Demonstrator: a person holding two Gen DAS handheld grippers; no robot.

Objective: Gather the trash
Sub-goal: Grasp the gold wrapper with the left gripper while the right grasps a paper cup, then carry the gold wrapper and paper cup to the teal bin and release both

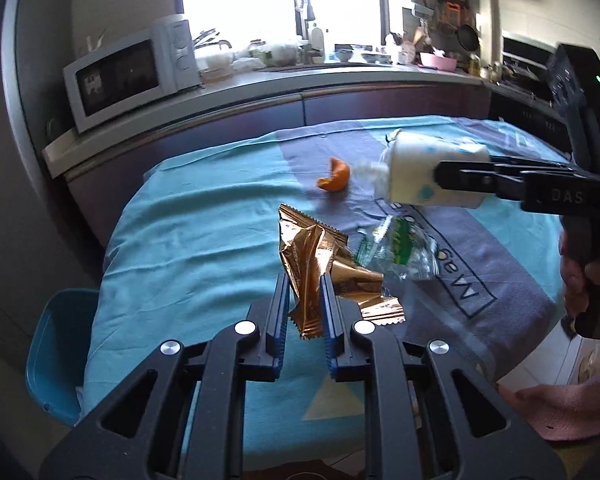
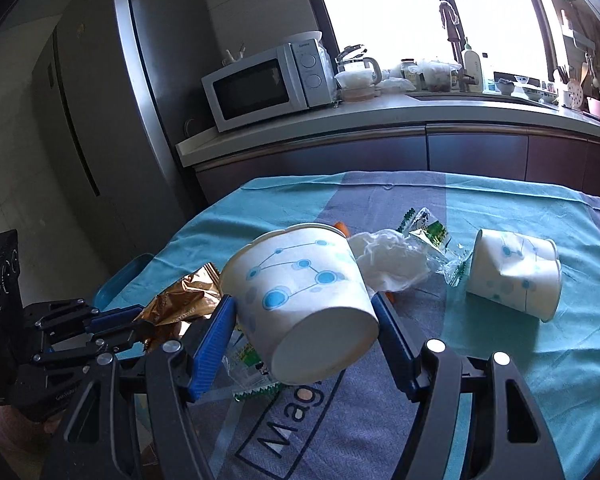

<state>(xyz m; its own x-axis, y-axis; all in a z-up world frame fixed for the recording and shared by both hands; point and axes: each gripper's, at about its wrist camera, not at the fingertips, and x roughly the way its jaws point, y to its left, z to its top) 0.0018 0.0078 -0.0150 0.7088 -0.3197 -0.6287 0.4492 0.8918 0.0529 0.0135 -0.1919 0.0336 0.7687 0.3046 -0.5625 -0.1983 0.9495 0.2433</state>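
While left hand-held gripper [image 1: 305, 286] pinches gold wrapper [image 1: 312, 258], right hand-held gripper [image 2: 306, 312] clasps paper cup [image 2: 300, 292]

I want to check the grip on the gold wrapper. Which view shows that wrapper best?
The left wrist view: the gold wrapper stands close and centred, pinched in the left gripper, with its creases and zigzag edge clear. The right wrist view shows only a crumpled part, at the left, partly hidden behind the paper cup and the right gripper's fingers.
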